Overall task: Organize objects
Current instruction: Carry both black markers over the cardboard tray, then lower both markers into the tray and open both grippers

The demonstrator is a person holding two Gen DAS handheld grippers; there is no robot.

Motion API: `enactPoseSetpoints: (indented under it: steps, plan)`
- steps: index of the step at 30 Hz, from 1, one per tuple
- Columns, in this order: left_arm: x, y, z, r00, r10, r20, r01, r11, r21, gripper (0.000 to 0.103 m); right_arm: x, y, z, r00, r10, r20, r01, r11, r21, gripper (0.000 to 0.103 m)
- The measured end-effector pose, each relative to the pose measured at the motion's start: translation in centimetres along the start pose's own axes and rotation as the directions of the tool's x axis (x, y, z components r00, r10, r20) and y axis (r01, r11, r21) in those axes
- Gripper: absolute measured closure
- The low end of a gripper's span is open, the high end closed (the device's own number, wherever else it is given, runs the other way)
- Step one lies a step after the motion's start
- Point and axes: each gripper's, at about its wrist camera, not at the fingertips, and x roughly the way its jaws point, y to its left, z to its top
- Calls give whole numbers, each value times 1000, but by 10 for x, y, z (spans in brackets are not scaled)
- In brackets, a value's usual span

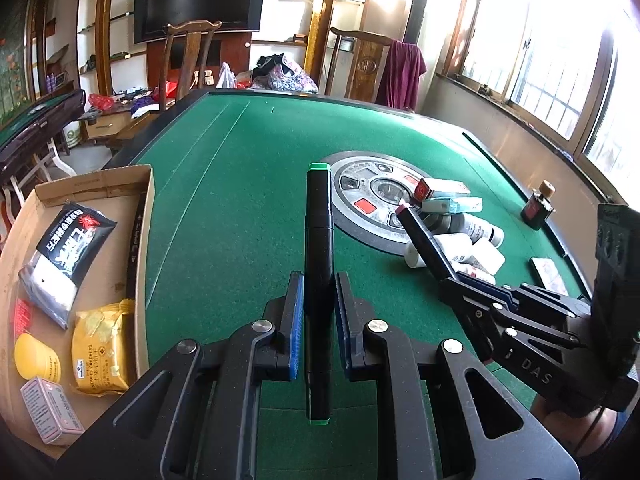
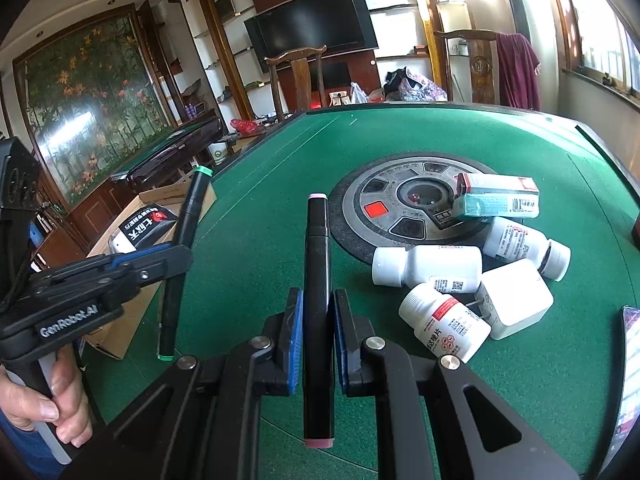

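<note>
My left gripper [image 1: 316, 316] is shut on a black marker with green ends [image 1: 318, 264], held above the green table; it also shows in the right wrist view [image 2: 184, 236], in the left gripper [image 2: 176, 258]. My right gripper [image 2: 316, 336] is shut on a black marker with pink ends [image 2: 317, 300]; in the left wrist view that marker [image 1: 424, 240] sticks out of the right gripper [image 1: 452, 280]. A pile of white medicine bottles [image 2: 428, 266] and small boxes [image 2: 500, 196] lies right of the right gripper.
A cardboard box [image 1: 136, 248] at the table's left edge holds a black packet [image 1: 76, 240], a yellow packet [image 1: 100, 352], a yellow cup and a small carton. A round control panel [image 2: 404, 204] sits mid-table. A dark bottle [image 1: 538, 208] stands far right. Chairs stand behind.
</note>
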Motion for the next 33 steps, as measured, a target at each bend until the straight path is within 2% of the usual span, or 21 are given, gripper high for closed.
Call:
enactPoseSetpoints:
  steps: [8, 16, 21, 24, 28, 33]
  plan:
    - [-26, 22, 3, 999, -24, 49, 27, 999, -47, 89, -4, 3, 0, 999, 32, 39, -32, 999, -7, 90]
    - [-60, 62, 5, 994, -35, 108, 48, 992, -120, 89, 3, 23, 1, 995, 101, 25, -101, 995, 19, 90]
    - [-89, 108, 6, 987, 22, 157, 8, 982, -188, 89, 15, 71, 8, 982, 188, 3, -188, 982, -18, 90]
    - [-101, 142, 5, 984, 72, 160, -33, 972, -231, 89, 27, 99, 15, 970, 241, -26, -242, 970, -34, 90]
    - [-103, 182, 2, 983, 123, 136, -83, 960, -268, 89, 51, 137, 29, 956, 287, -63, -290, 956, -46, 90]
    - [-83, 223, 4, 988, 139, 69, -114, 950, -290, 89, 89, 177, 48, 951, 286, -116, -294, 954, -52, 90]
